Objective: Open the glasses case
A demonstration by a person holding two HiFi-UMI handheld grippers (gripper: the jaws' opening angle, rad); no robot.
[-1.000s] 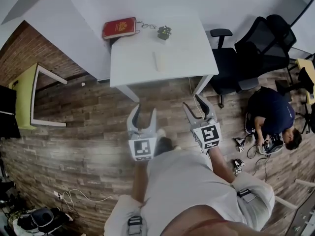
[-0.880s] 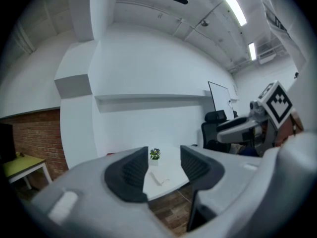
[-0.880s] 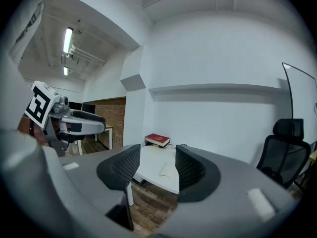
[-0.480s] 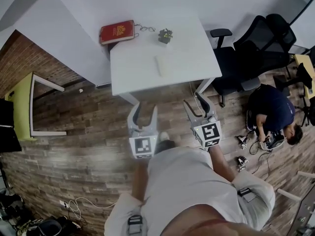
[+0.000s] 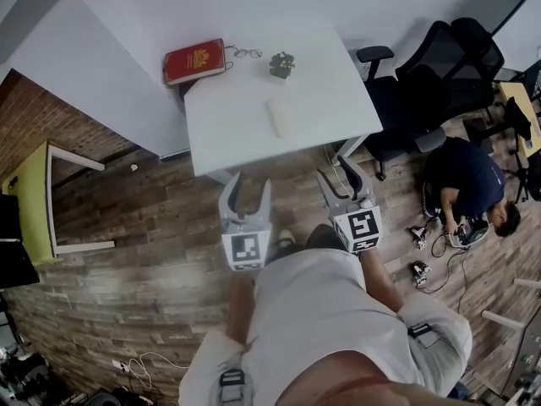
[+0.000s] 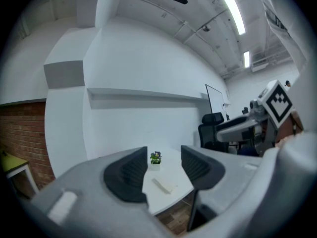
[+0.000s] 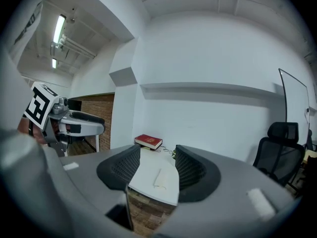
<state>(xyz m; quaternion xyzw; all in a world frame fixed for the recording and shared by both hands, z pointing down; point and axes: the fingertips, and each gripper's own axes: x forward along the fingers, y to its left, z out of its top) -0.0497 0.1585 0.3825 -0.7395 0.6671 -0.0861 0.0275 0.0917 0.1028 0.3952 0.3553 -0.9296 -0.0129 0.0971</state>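
left gripper [image 5: 250, 184], right gripper [image 5: 338, 176] nearer table [image 5: 237, 108], level

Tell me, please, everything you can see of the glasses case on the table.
The glasses case is a pale, cream-white oblong that looks shut. Its material is unclear from here. It lies flat near the middle of the white table, touched only by the tabletop. The potted plant and red book sit apart, nearer the wall.

White bench [image 5: 241, 125] ahead of me, standing on the wood-plank floor [image 5: 144, 218]. On it: red book [image 5: 194, 62] at the far left corner, glasses [image 5: 243, 52] just beside it, small potted plant [image 5: 281, 63] near the far edge, white glasses case [image 5: 281, 117] flat mid-bench.
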